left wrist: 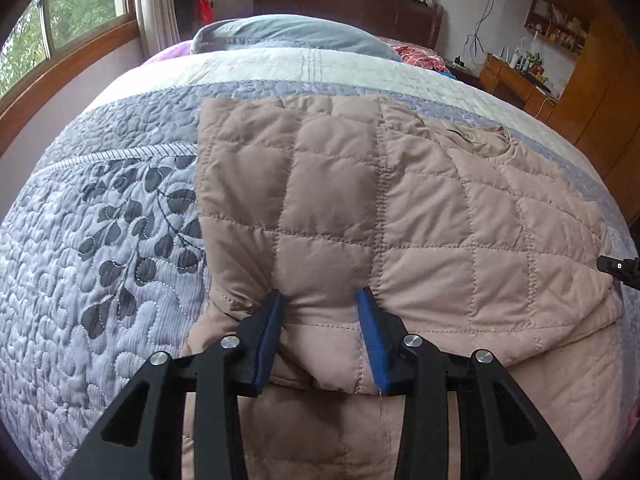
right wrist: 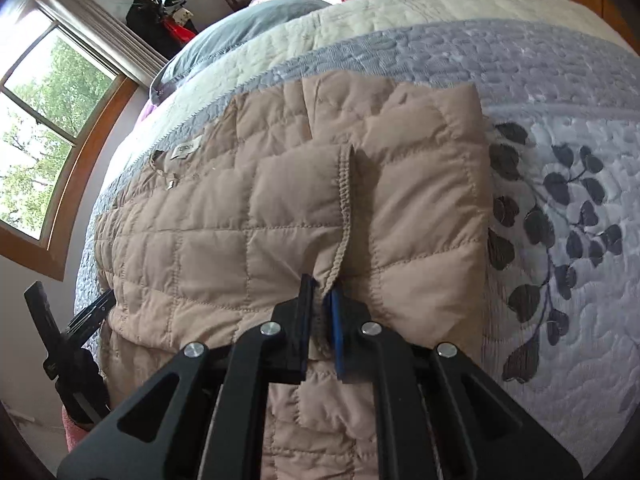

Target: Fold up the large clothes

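Note:
A beige quilted jacket (left wrist: 420, 200) lies spread on the lavender leaf-print bedspread (left wrist: 100, 240), partly folded over itself. My left gripper (left wrist: 320, 296) is at the jacket's near edge, and its blue pads (left wrist: 272, 320) press a thick puffed bunch of the padding from both sides. In the right wrist view the jacket (right wrist: 200, 220) shows a ribbed seam edge (right wrist: 344, 208) running toward me. My right gripper (right wrist: 322, 284) is shut tight on the near end of that edge. The left gripper's body (right wrist: 68, 344) shows at the jacket's left side, and a tip of the right one (left wrist: 618, 268) at the far right.
A grey-blue pillow (left wrist: 288, 36) and red patterned clothes (left wrist: 416, 56) lie near the dark headboard (left wrist: 344, 0). A window (left wrist: 60, 20) with a wooden sill is on the left. A wooden desk and shelves (left wrist: 516, 76) stand at the right. The bedspread (right wrist: 560, 200) stretches bare right of the jacket.

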Demonstrator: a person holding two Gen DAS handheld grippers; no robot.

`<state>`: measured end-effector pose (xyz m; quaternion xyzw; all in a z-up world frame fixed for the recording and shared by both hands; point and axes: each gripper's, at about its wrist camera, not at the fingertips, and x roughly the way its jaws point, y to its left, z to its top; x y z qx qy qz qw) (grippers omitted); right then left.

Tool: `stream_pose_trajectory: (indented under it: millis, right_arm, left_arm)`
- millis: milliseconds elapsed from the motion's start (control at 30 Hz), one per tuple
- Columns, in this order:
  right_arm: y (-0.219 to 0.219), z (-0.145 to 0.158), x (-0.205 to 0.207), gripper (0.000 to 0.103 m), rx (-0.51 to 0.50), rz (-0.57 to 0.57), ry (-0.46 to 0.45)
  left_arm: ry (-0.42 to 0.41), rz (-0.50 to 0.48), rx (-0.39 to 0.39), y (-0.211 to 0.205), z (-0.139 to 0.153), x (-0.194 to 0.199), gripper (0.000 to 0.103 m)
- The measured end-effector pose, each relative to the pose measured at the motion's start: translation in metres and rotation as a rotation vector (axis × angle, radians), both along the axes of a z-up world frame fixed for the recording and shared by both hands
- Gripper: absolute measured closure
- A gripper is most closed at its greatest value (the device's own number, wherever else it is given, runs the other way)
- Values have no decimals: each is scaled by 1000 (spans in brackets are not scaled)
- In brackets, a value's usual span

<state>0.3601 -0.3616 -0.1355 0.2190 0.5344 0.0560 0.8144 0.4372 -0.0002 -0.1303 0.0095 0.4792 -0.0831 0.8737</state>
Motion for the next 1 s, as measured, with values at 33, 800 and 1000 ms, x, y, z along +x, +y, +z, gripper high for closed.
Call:
stream_pose_trajectory:
  millis: [33,800,1000]
  right_arm:
    - [0,-4,0,95,11,-2,-2]
    - [121,21,-8,85,-111,208,-74]
    - [123,-3,3,87,-101,214,-34]
  left_arm:
    - [-4,-4,16,-2,0,-1,63]
    - [-28,-105,33,-86,15,-25,63]
    - [-9,-115,44,-88,0,-19,62]
